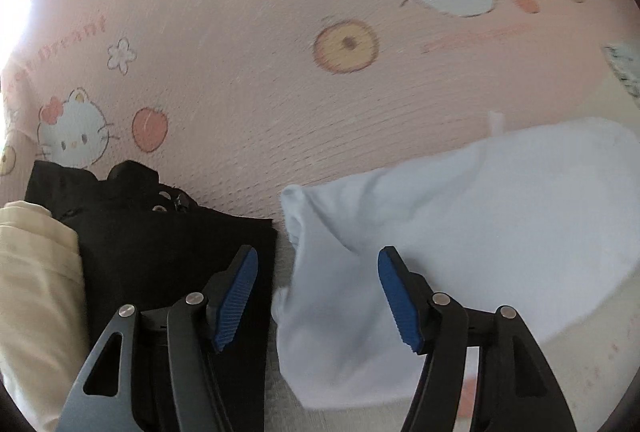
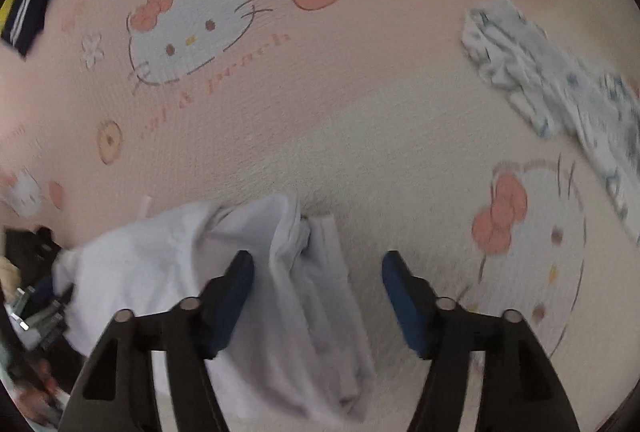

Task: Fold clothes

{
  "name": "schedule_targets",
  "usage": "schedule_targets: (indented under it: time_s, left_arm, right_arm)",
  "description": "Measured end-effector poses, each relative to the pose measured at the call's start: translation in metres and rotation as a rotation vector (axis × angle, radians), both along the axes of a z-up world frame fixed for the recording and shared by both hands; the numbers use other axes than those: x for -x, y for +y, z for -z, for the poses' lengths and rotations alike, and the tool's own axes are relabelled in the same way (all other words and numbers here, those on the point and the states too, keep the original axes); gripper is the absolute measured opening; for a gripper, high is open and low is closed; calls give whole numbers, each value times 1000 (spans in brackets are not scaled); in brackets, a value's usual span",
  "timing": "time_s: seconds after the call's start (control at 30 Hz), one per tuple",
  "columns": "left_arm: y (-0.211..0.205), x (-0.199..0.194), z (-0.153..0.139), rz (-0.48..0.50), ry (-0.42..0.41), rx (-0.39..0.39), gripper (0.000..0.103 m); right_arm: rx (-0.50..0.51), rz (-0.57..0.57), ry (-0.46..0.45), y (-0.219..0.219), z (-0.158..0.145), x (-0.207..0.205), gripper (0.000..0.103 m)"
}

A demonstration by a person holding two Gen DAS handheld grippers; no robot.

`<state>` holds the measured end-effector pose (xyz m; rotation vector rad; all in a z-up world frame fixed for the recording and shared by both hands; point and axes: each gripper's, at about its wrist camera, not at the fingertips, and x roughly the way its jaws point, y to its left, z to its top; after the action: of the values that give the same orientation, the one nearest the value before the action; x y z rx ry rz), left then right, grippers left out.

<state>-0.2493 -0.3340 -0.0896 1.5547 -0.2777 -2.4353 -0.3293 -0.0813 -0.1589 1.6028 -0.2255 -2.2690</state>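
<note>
**Both grippers spread over the white garment, nothing pinched yet**

Nearest to you, the left gripper [image 1: 318, 296] points steeply down with its jaws spread; the white garment [image 1: 460, 216] lies between and below the blue pads [image 1: 236, 296], but neither pad presses on it. The placing looks deliberate: you straddle its bunched near corner, likely to take that edge.

The right gripper [image 2: 318, 302] is likewise spread and pinches nothing. A fold of the same white garment [image 2: 280, 292] hangs by its left pad, and the right pad sits over bare bedsheet [image 2: 360, 112]. With one gripper at each end, you seem set to lift and spread the garment flat.

Just left of the white garment, nearly touching it, a black garment [image 1: 160, 240] lies folded with a cream garment [image 1: 36, 272] beside it. Judged a finished stack, kept aside.

Farther off on the pink cartoon-cat bedsheet, well apart, a crumpled blue-patterned garment [image 2: 552, 92] waits, apparently unfolded. A dark striped item [image 2: 32, 4] sits at the far left edge; too blurred to identify.
</note>
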Motion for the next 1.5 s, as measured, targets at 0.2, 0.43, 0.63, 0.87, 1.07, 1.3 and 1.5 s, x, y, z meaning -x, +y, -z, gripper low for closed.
schedule_targets:
  time_s: [0.2,0.43,0.63,0.87,1.07,1.3,1.5]
  left_arm:
    - [31,-23,-27,109,43,64,69]
    - [75,-54,-13,245,-18,166,69]
    - [107,-67,0,330,-54,216,69]
    - [150,-68,15,486,-61,272,69]
    - [174,-67,39,679,-62,403,69]
    - [186,-84,62,812,-18,687,76]
    - [167,-65,71,814,-25,812,86]
  right_arm:
    - [121,62,-66,26,-12,-41,74]
    - [328,130,-187,37,-6,-76,82]
    - [582,171,-319,39,9,-94,82]
    - [615,337,-364,53,37,-100,82]
    - [670,398,-368,48,48,-101,82]
    - [777,393,-353,34,57,-96,83]
    - [859,455,-364,34,62,-86,83]
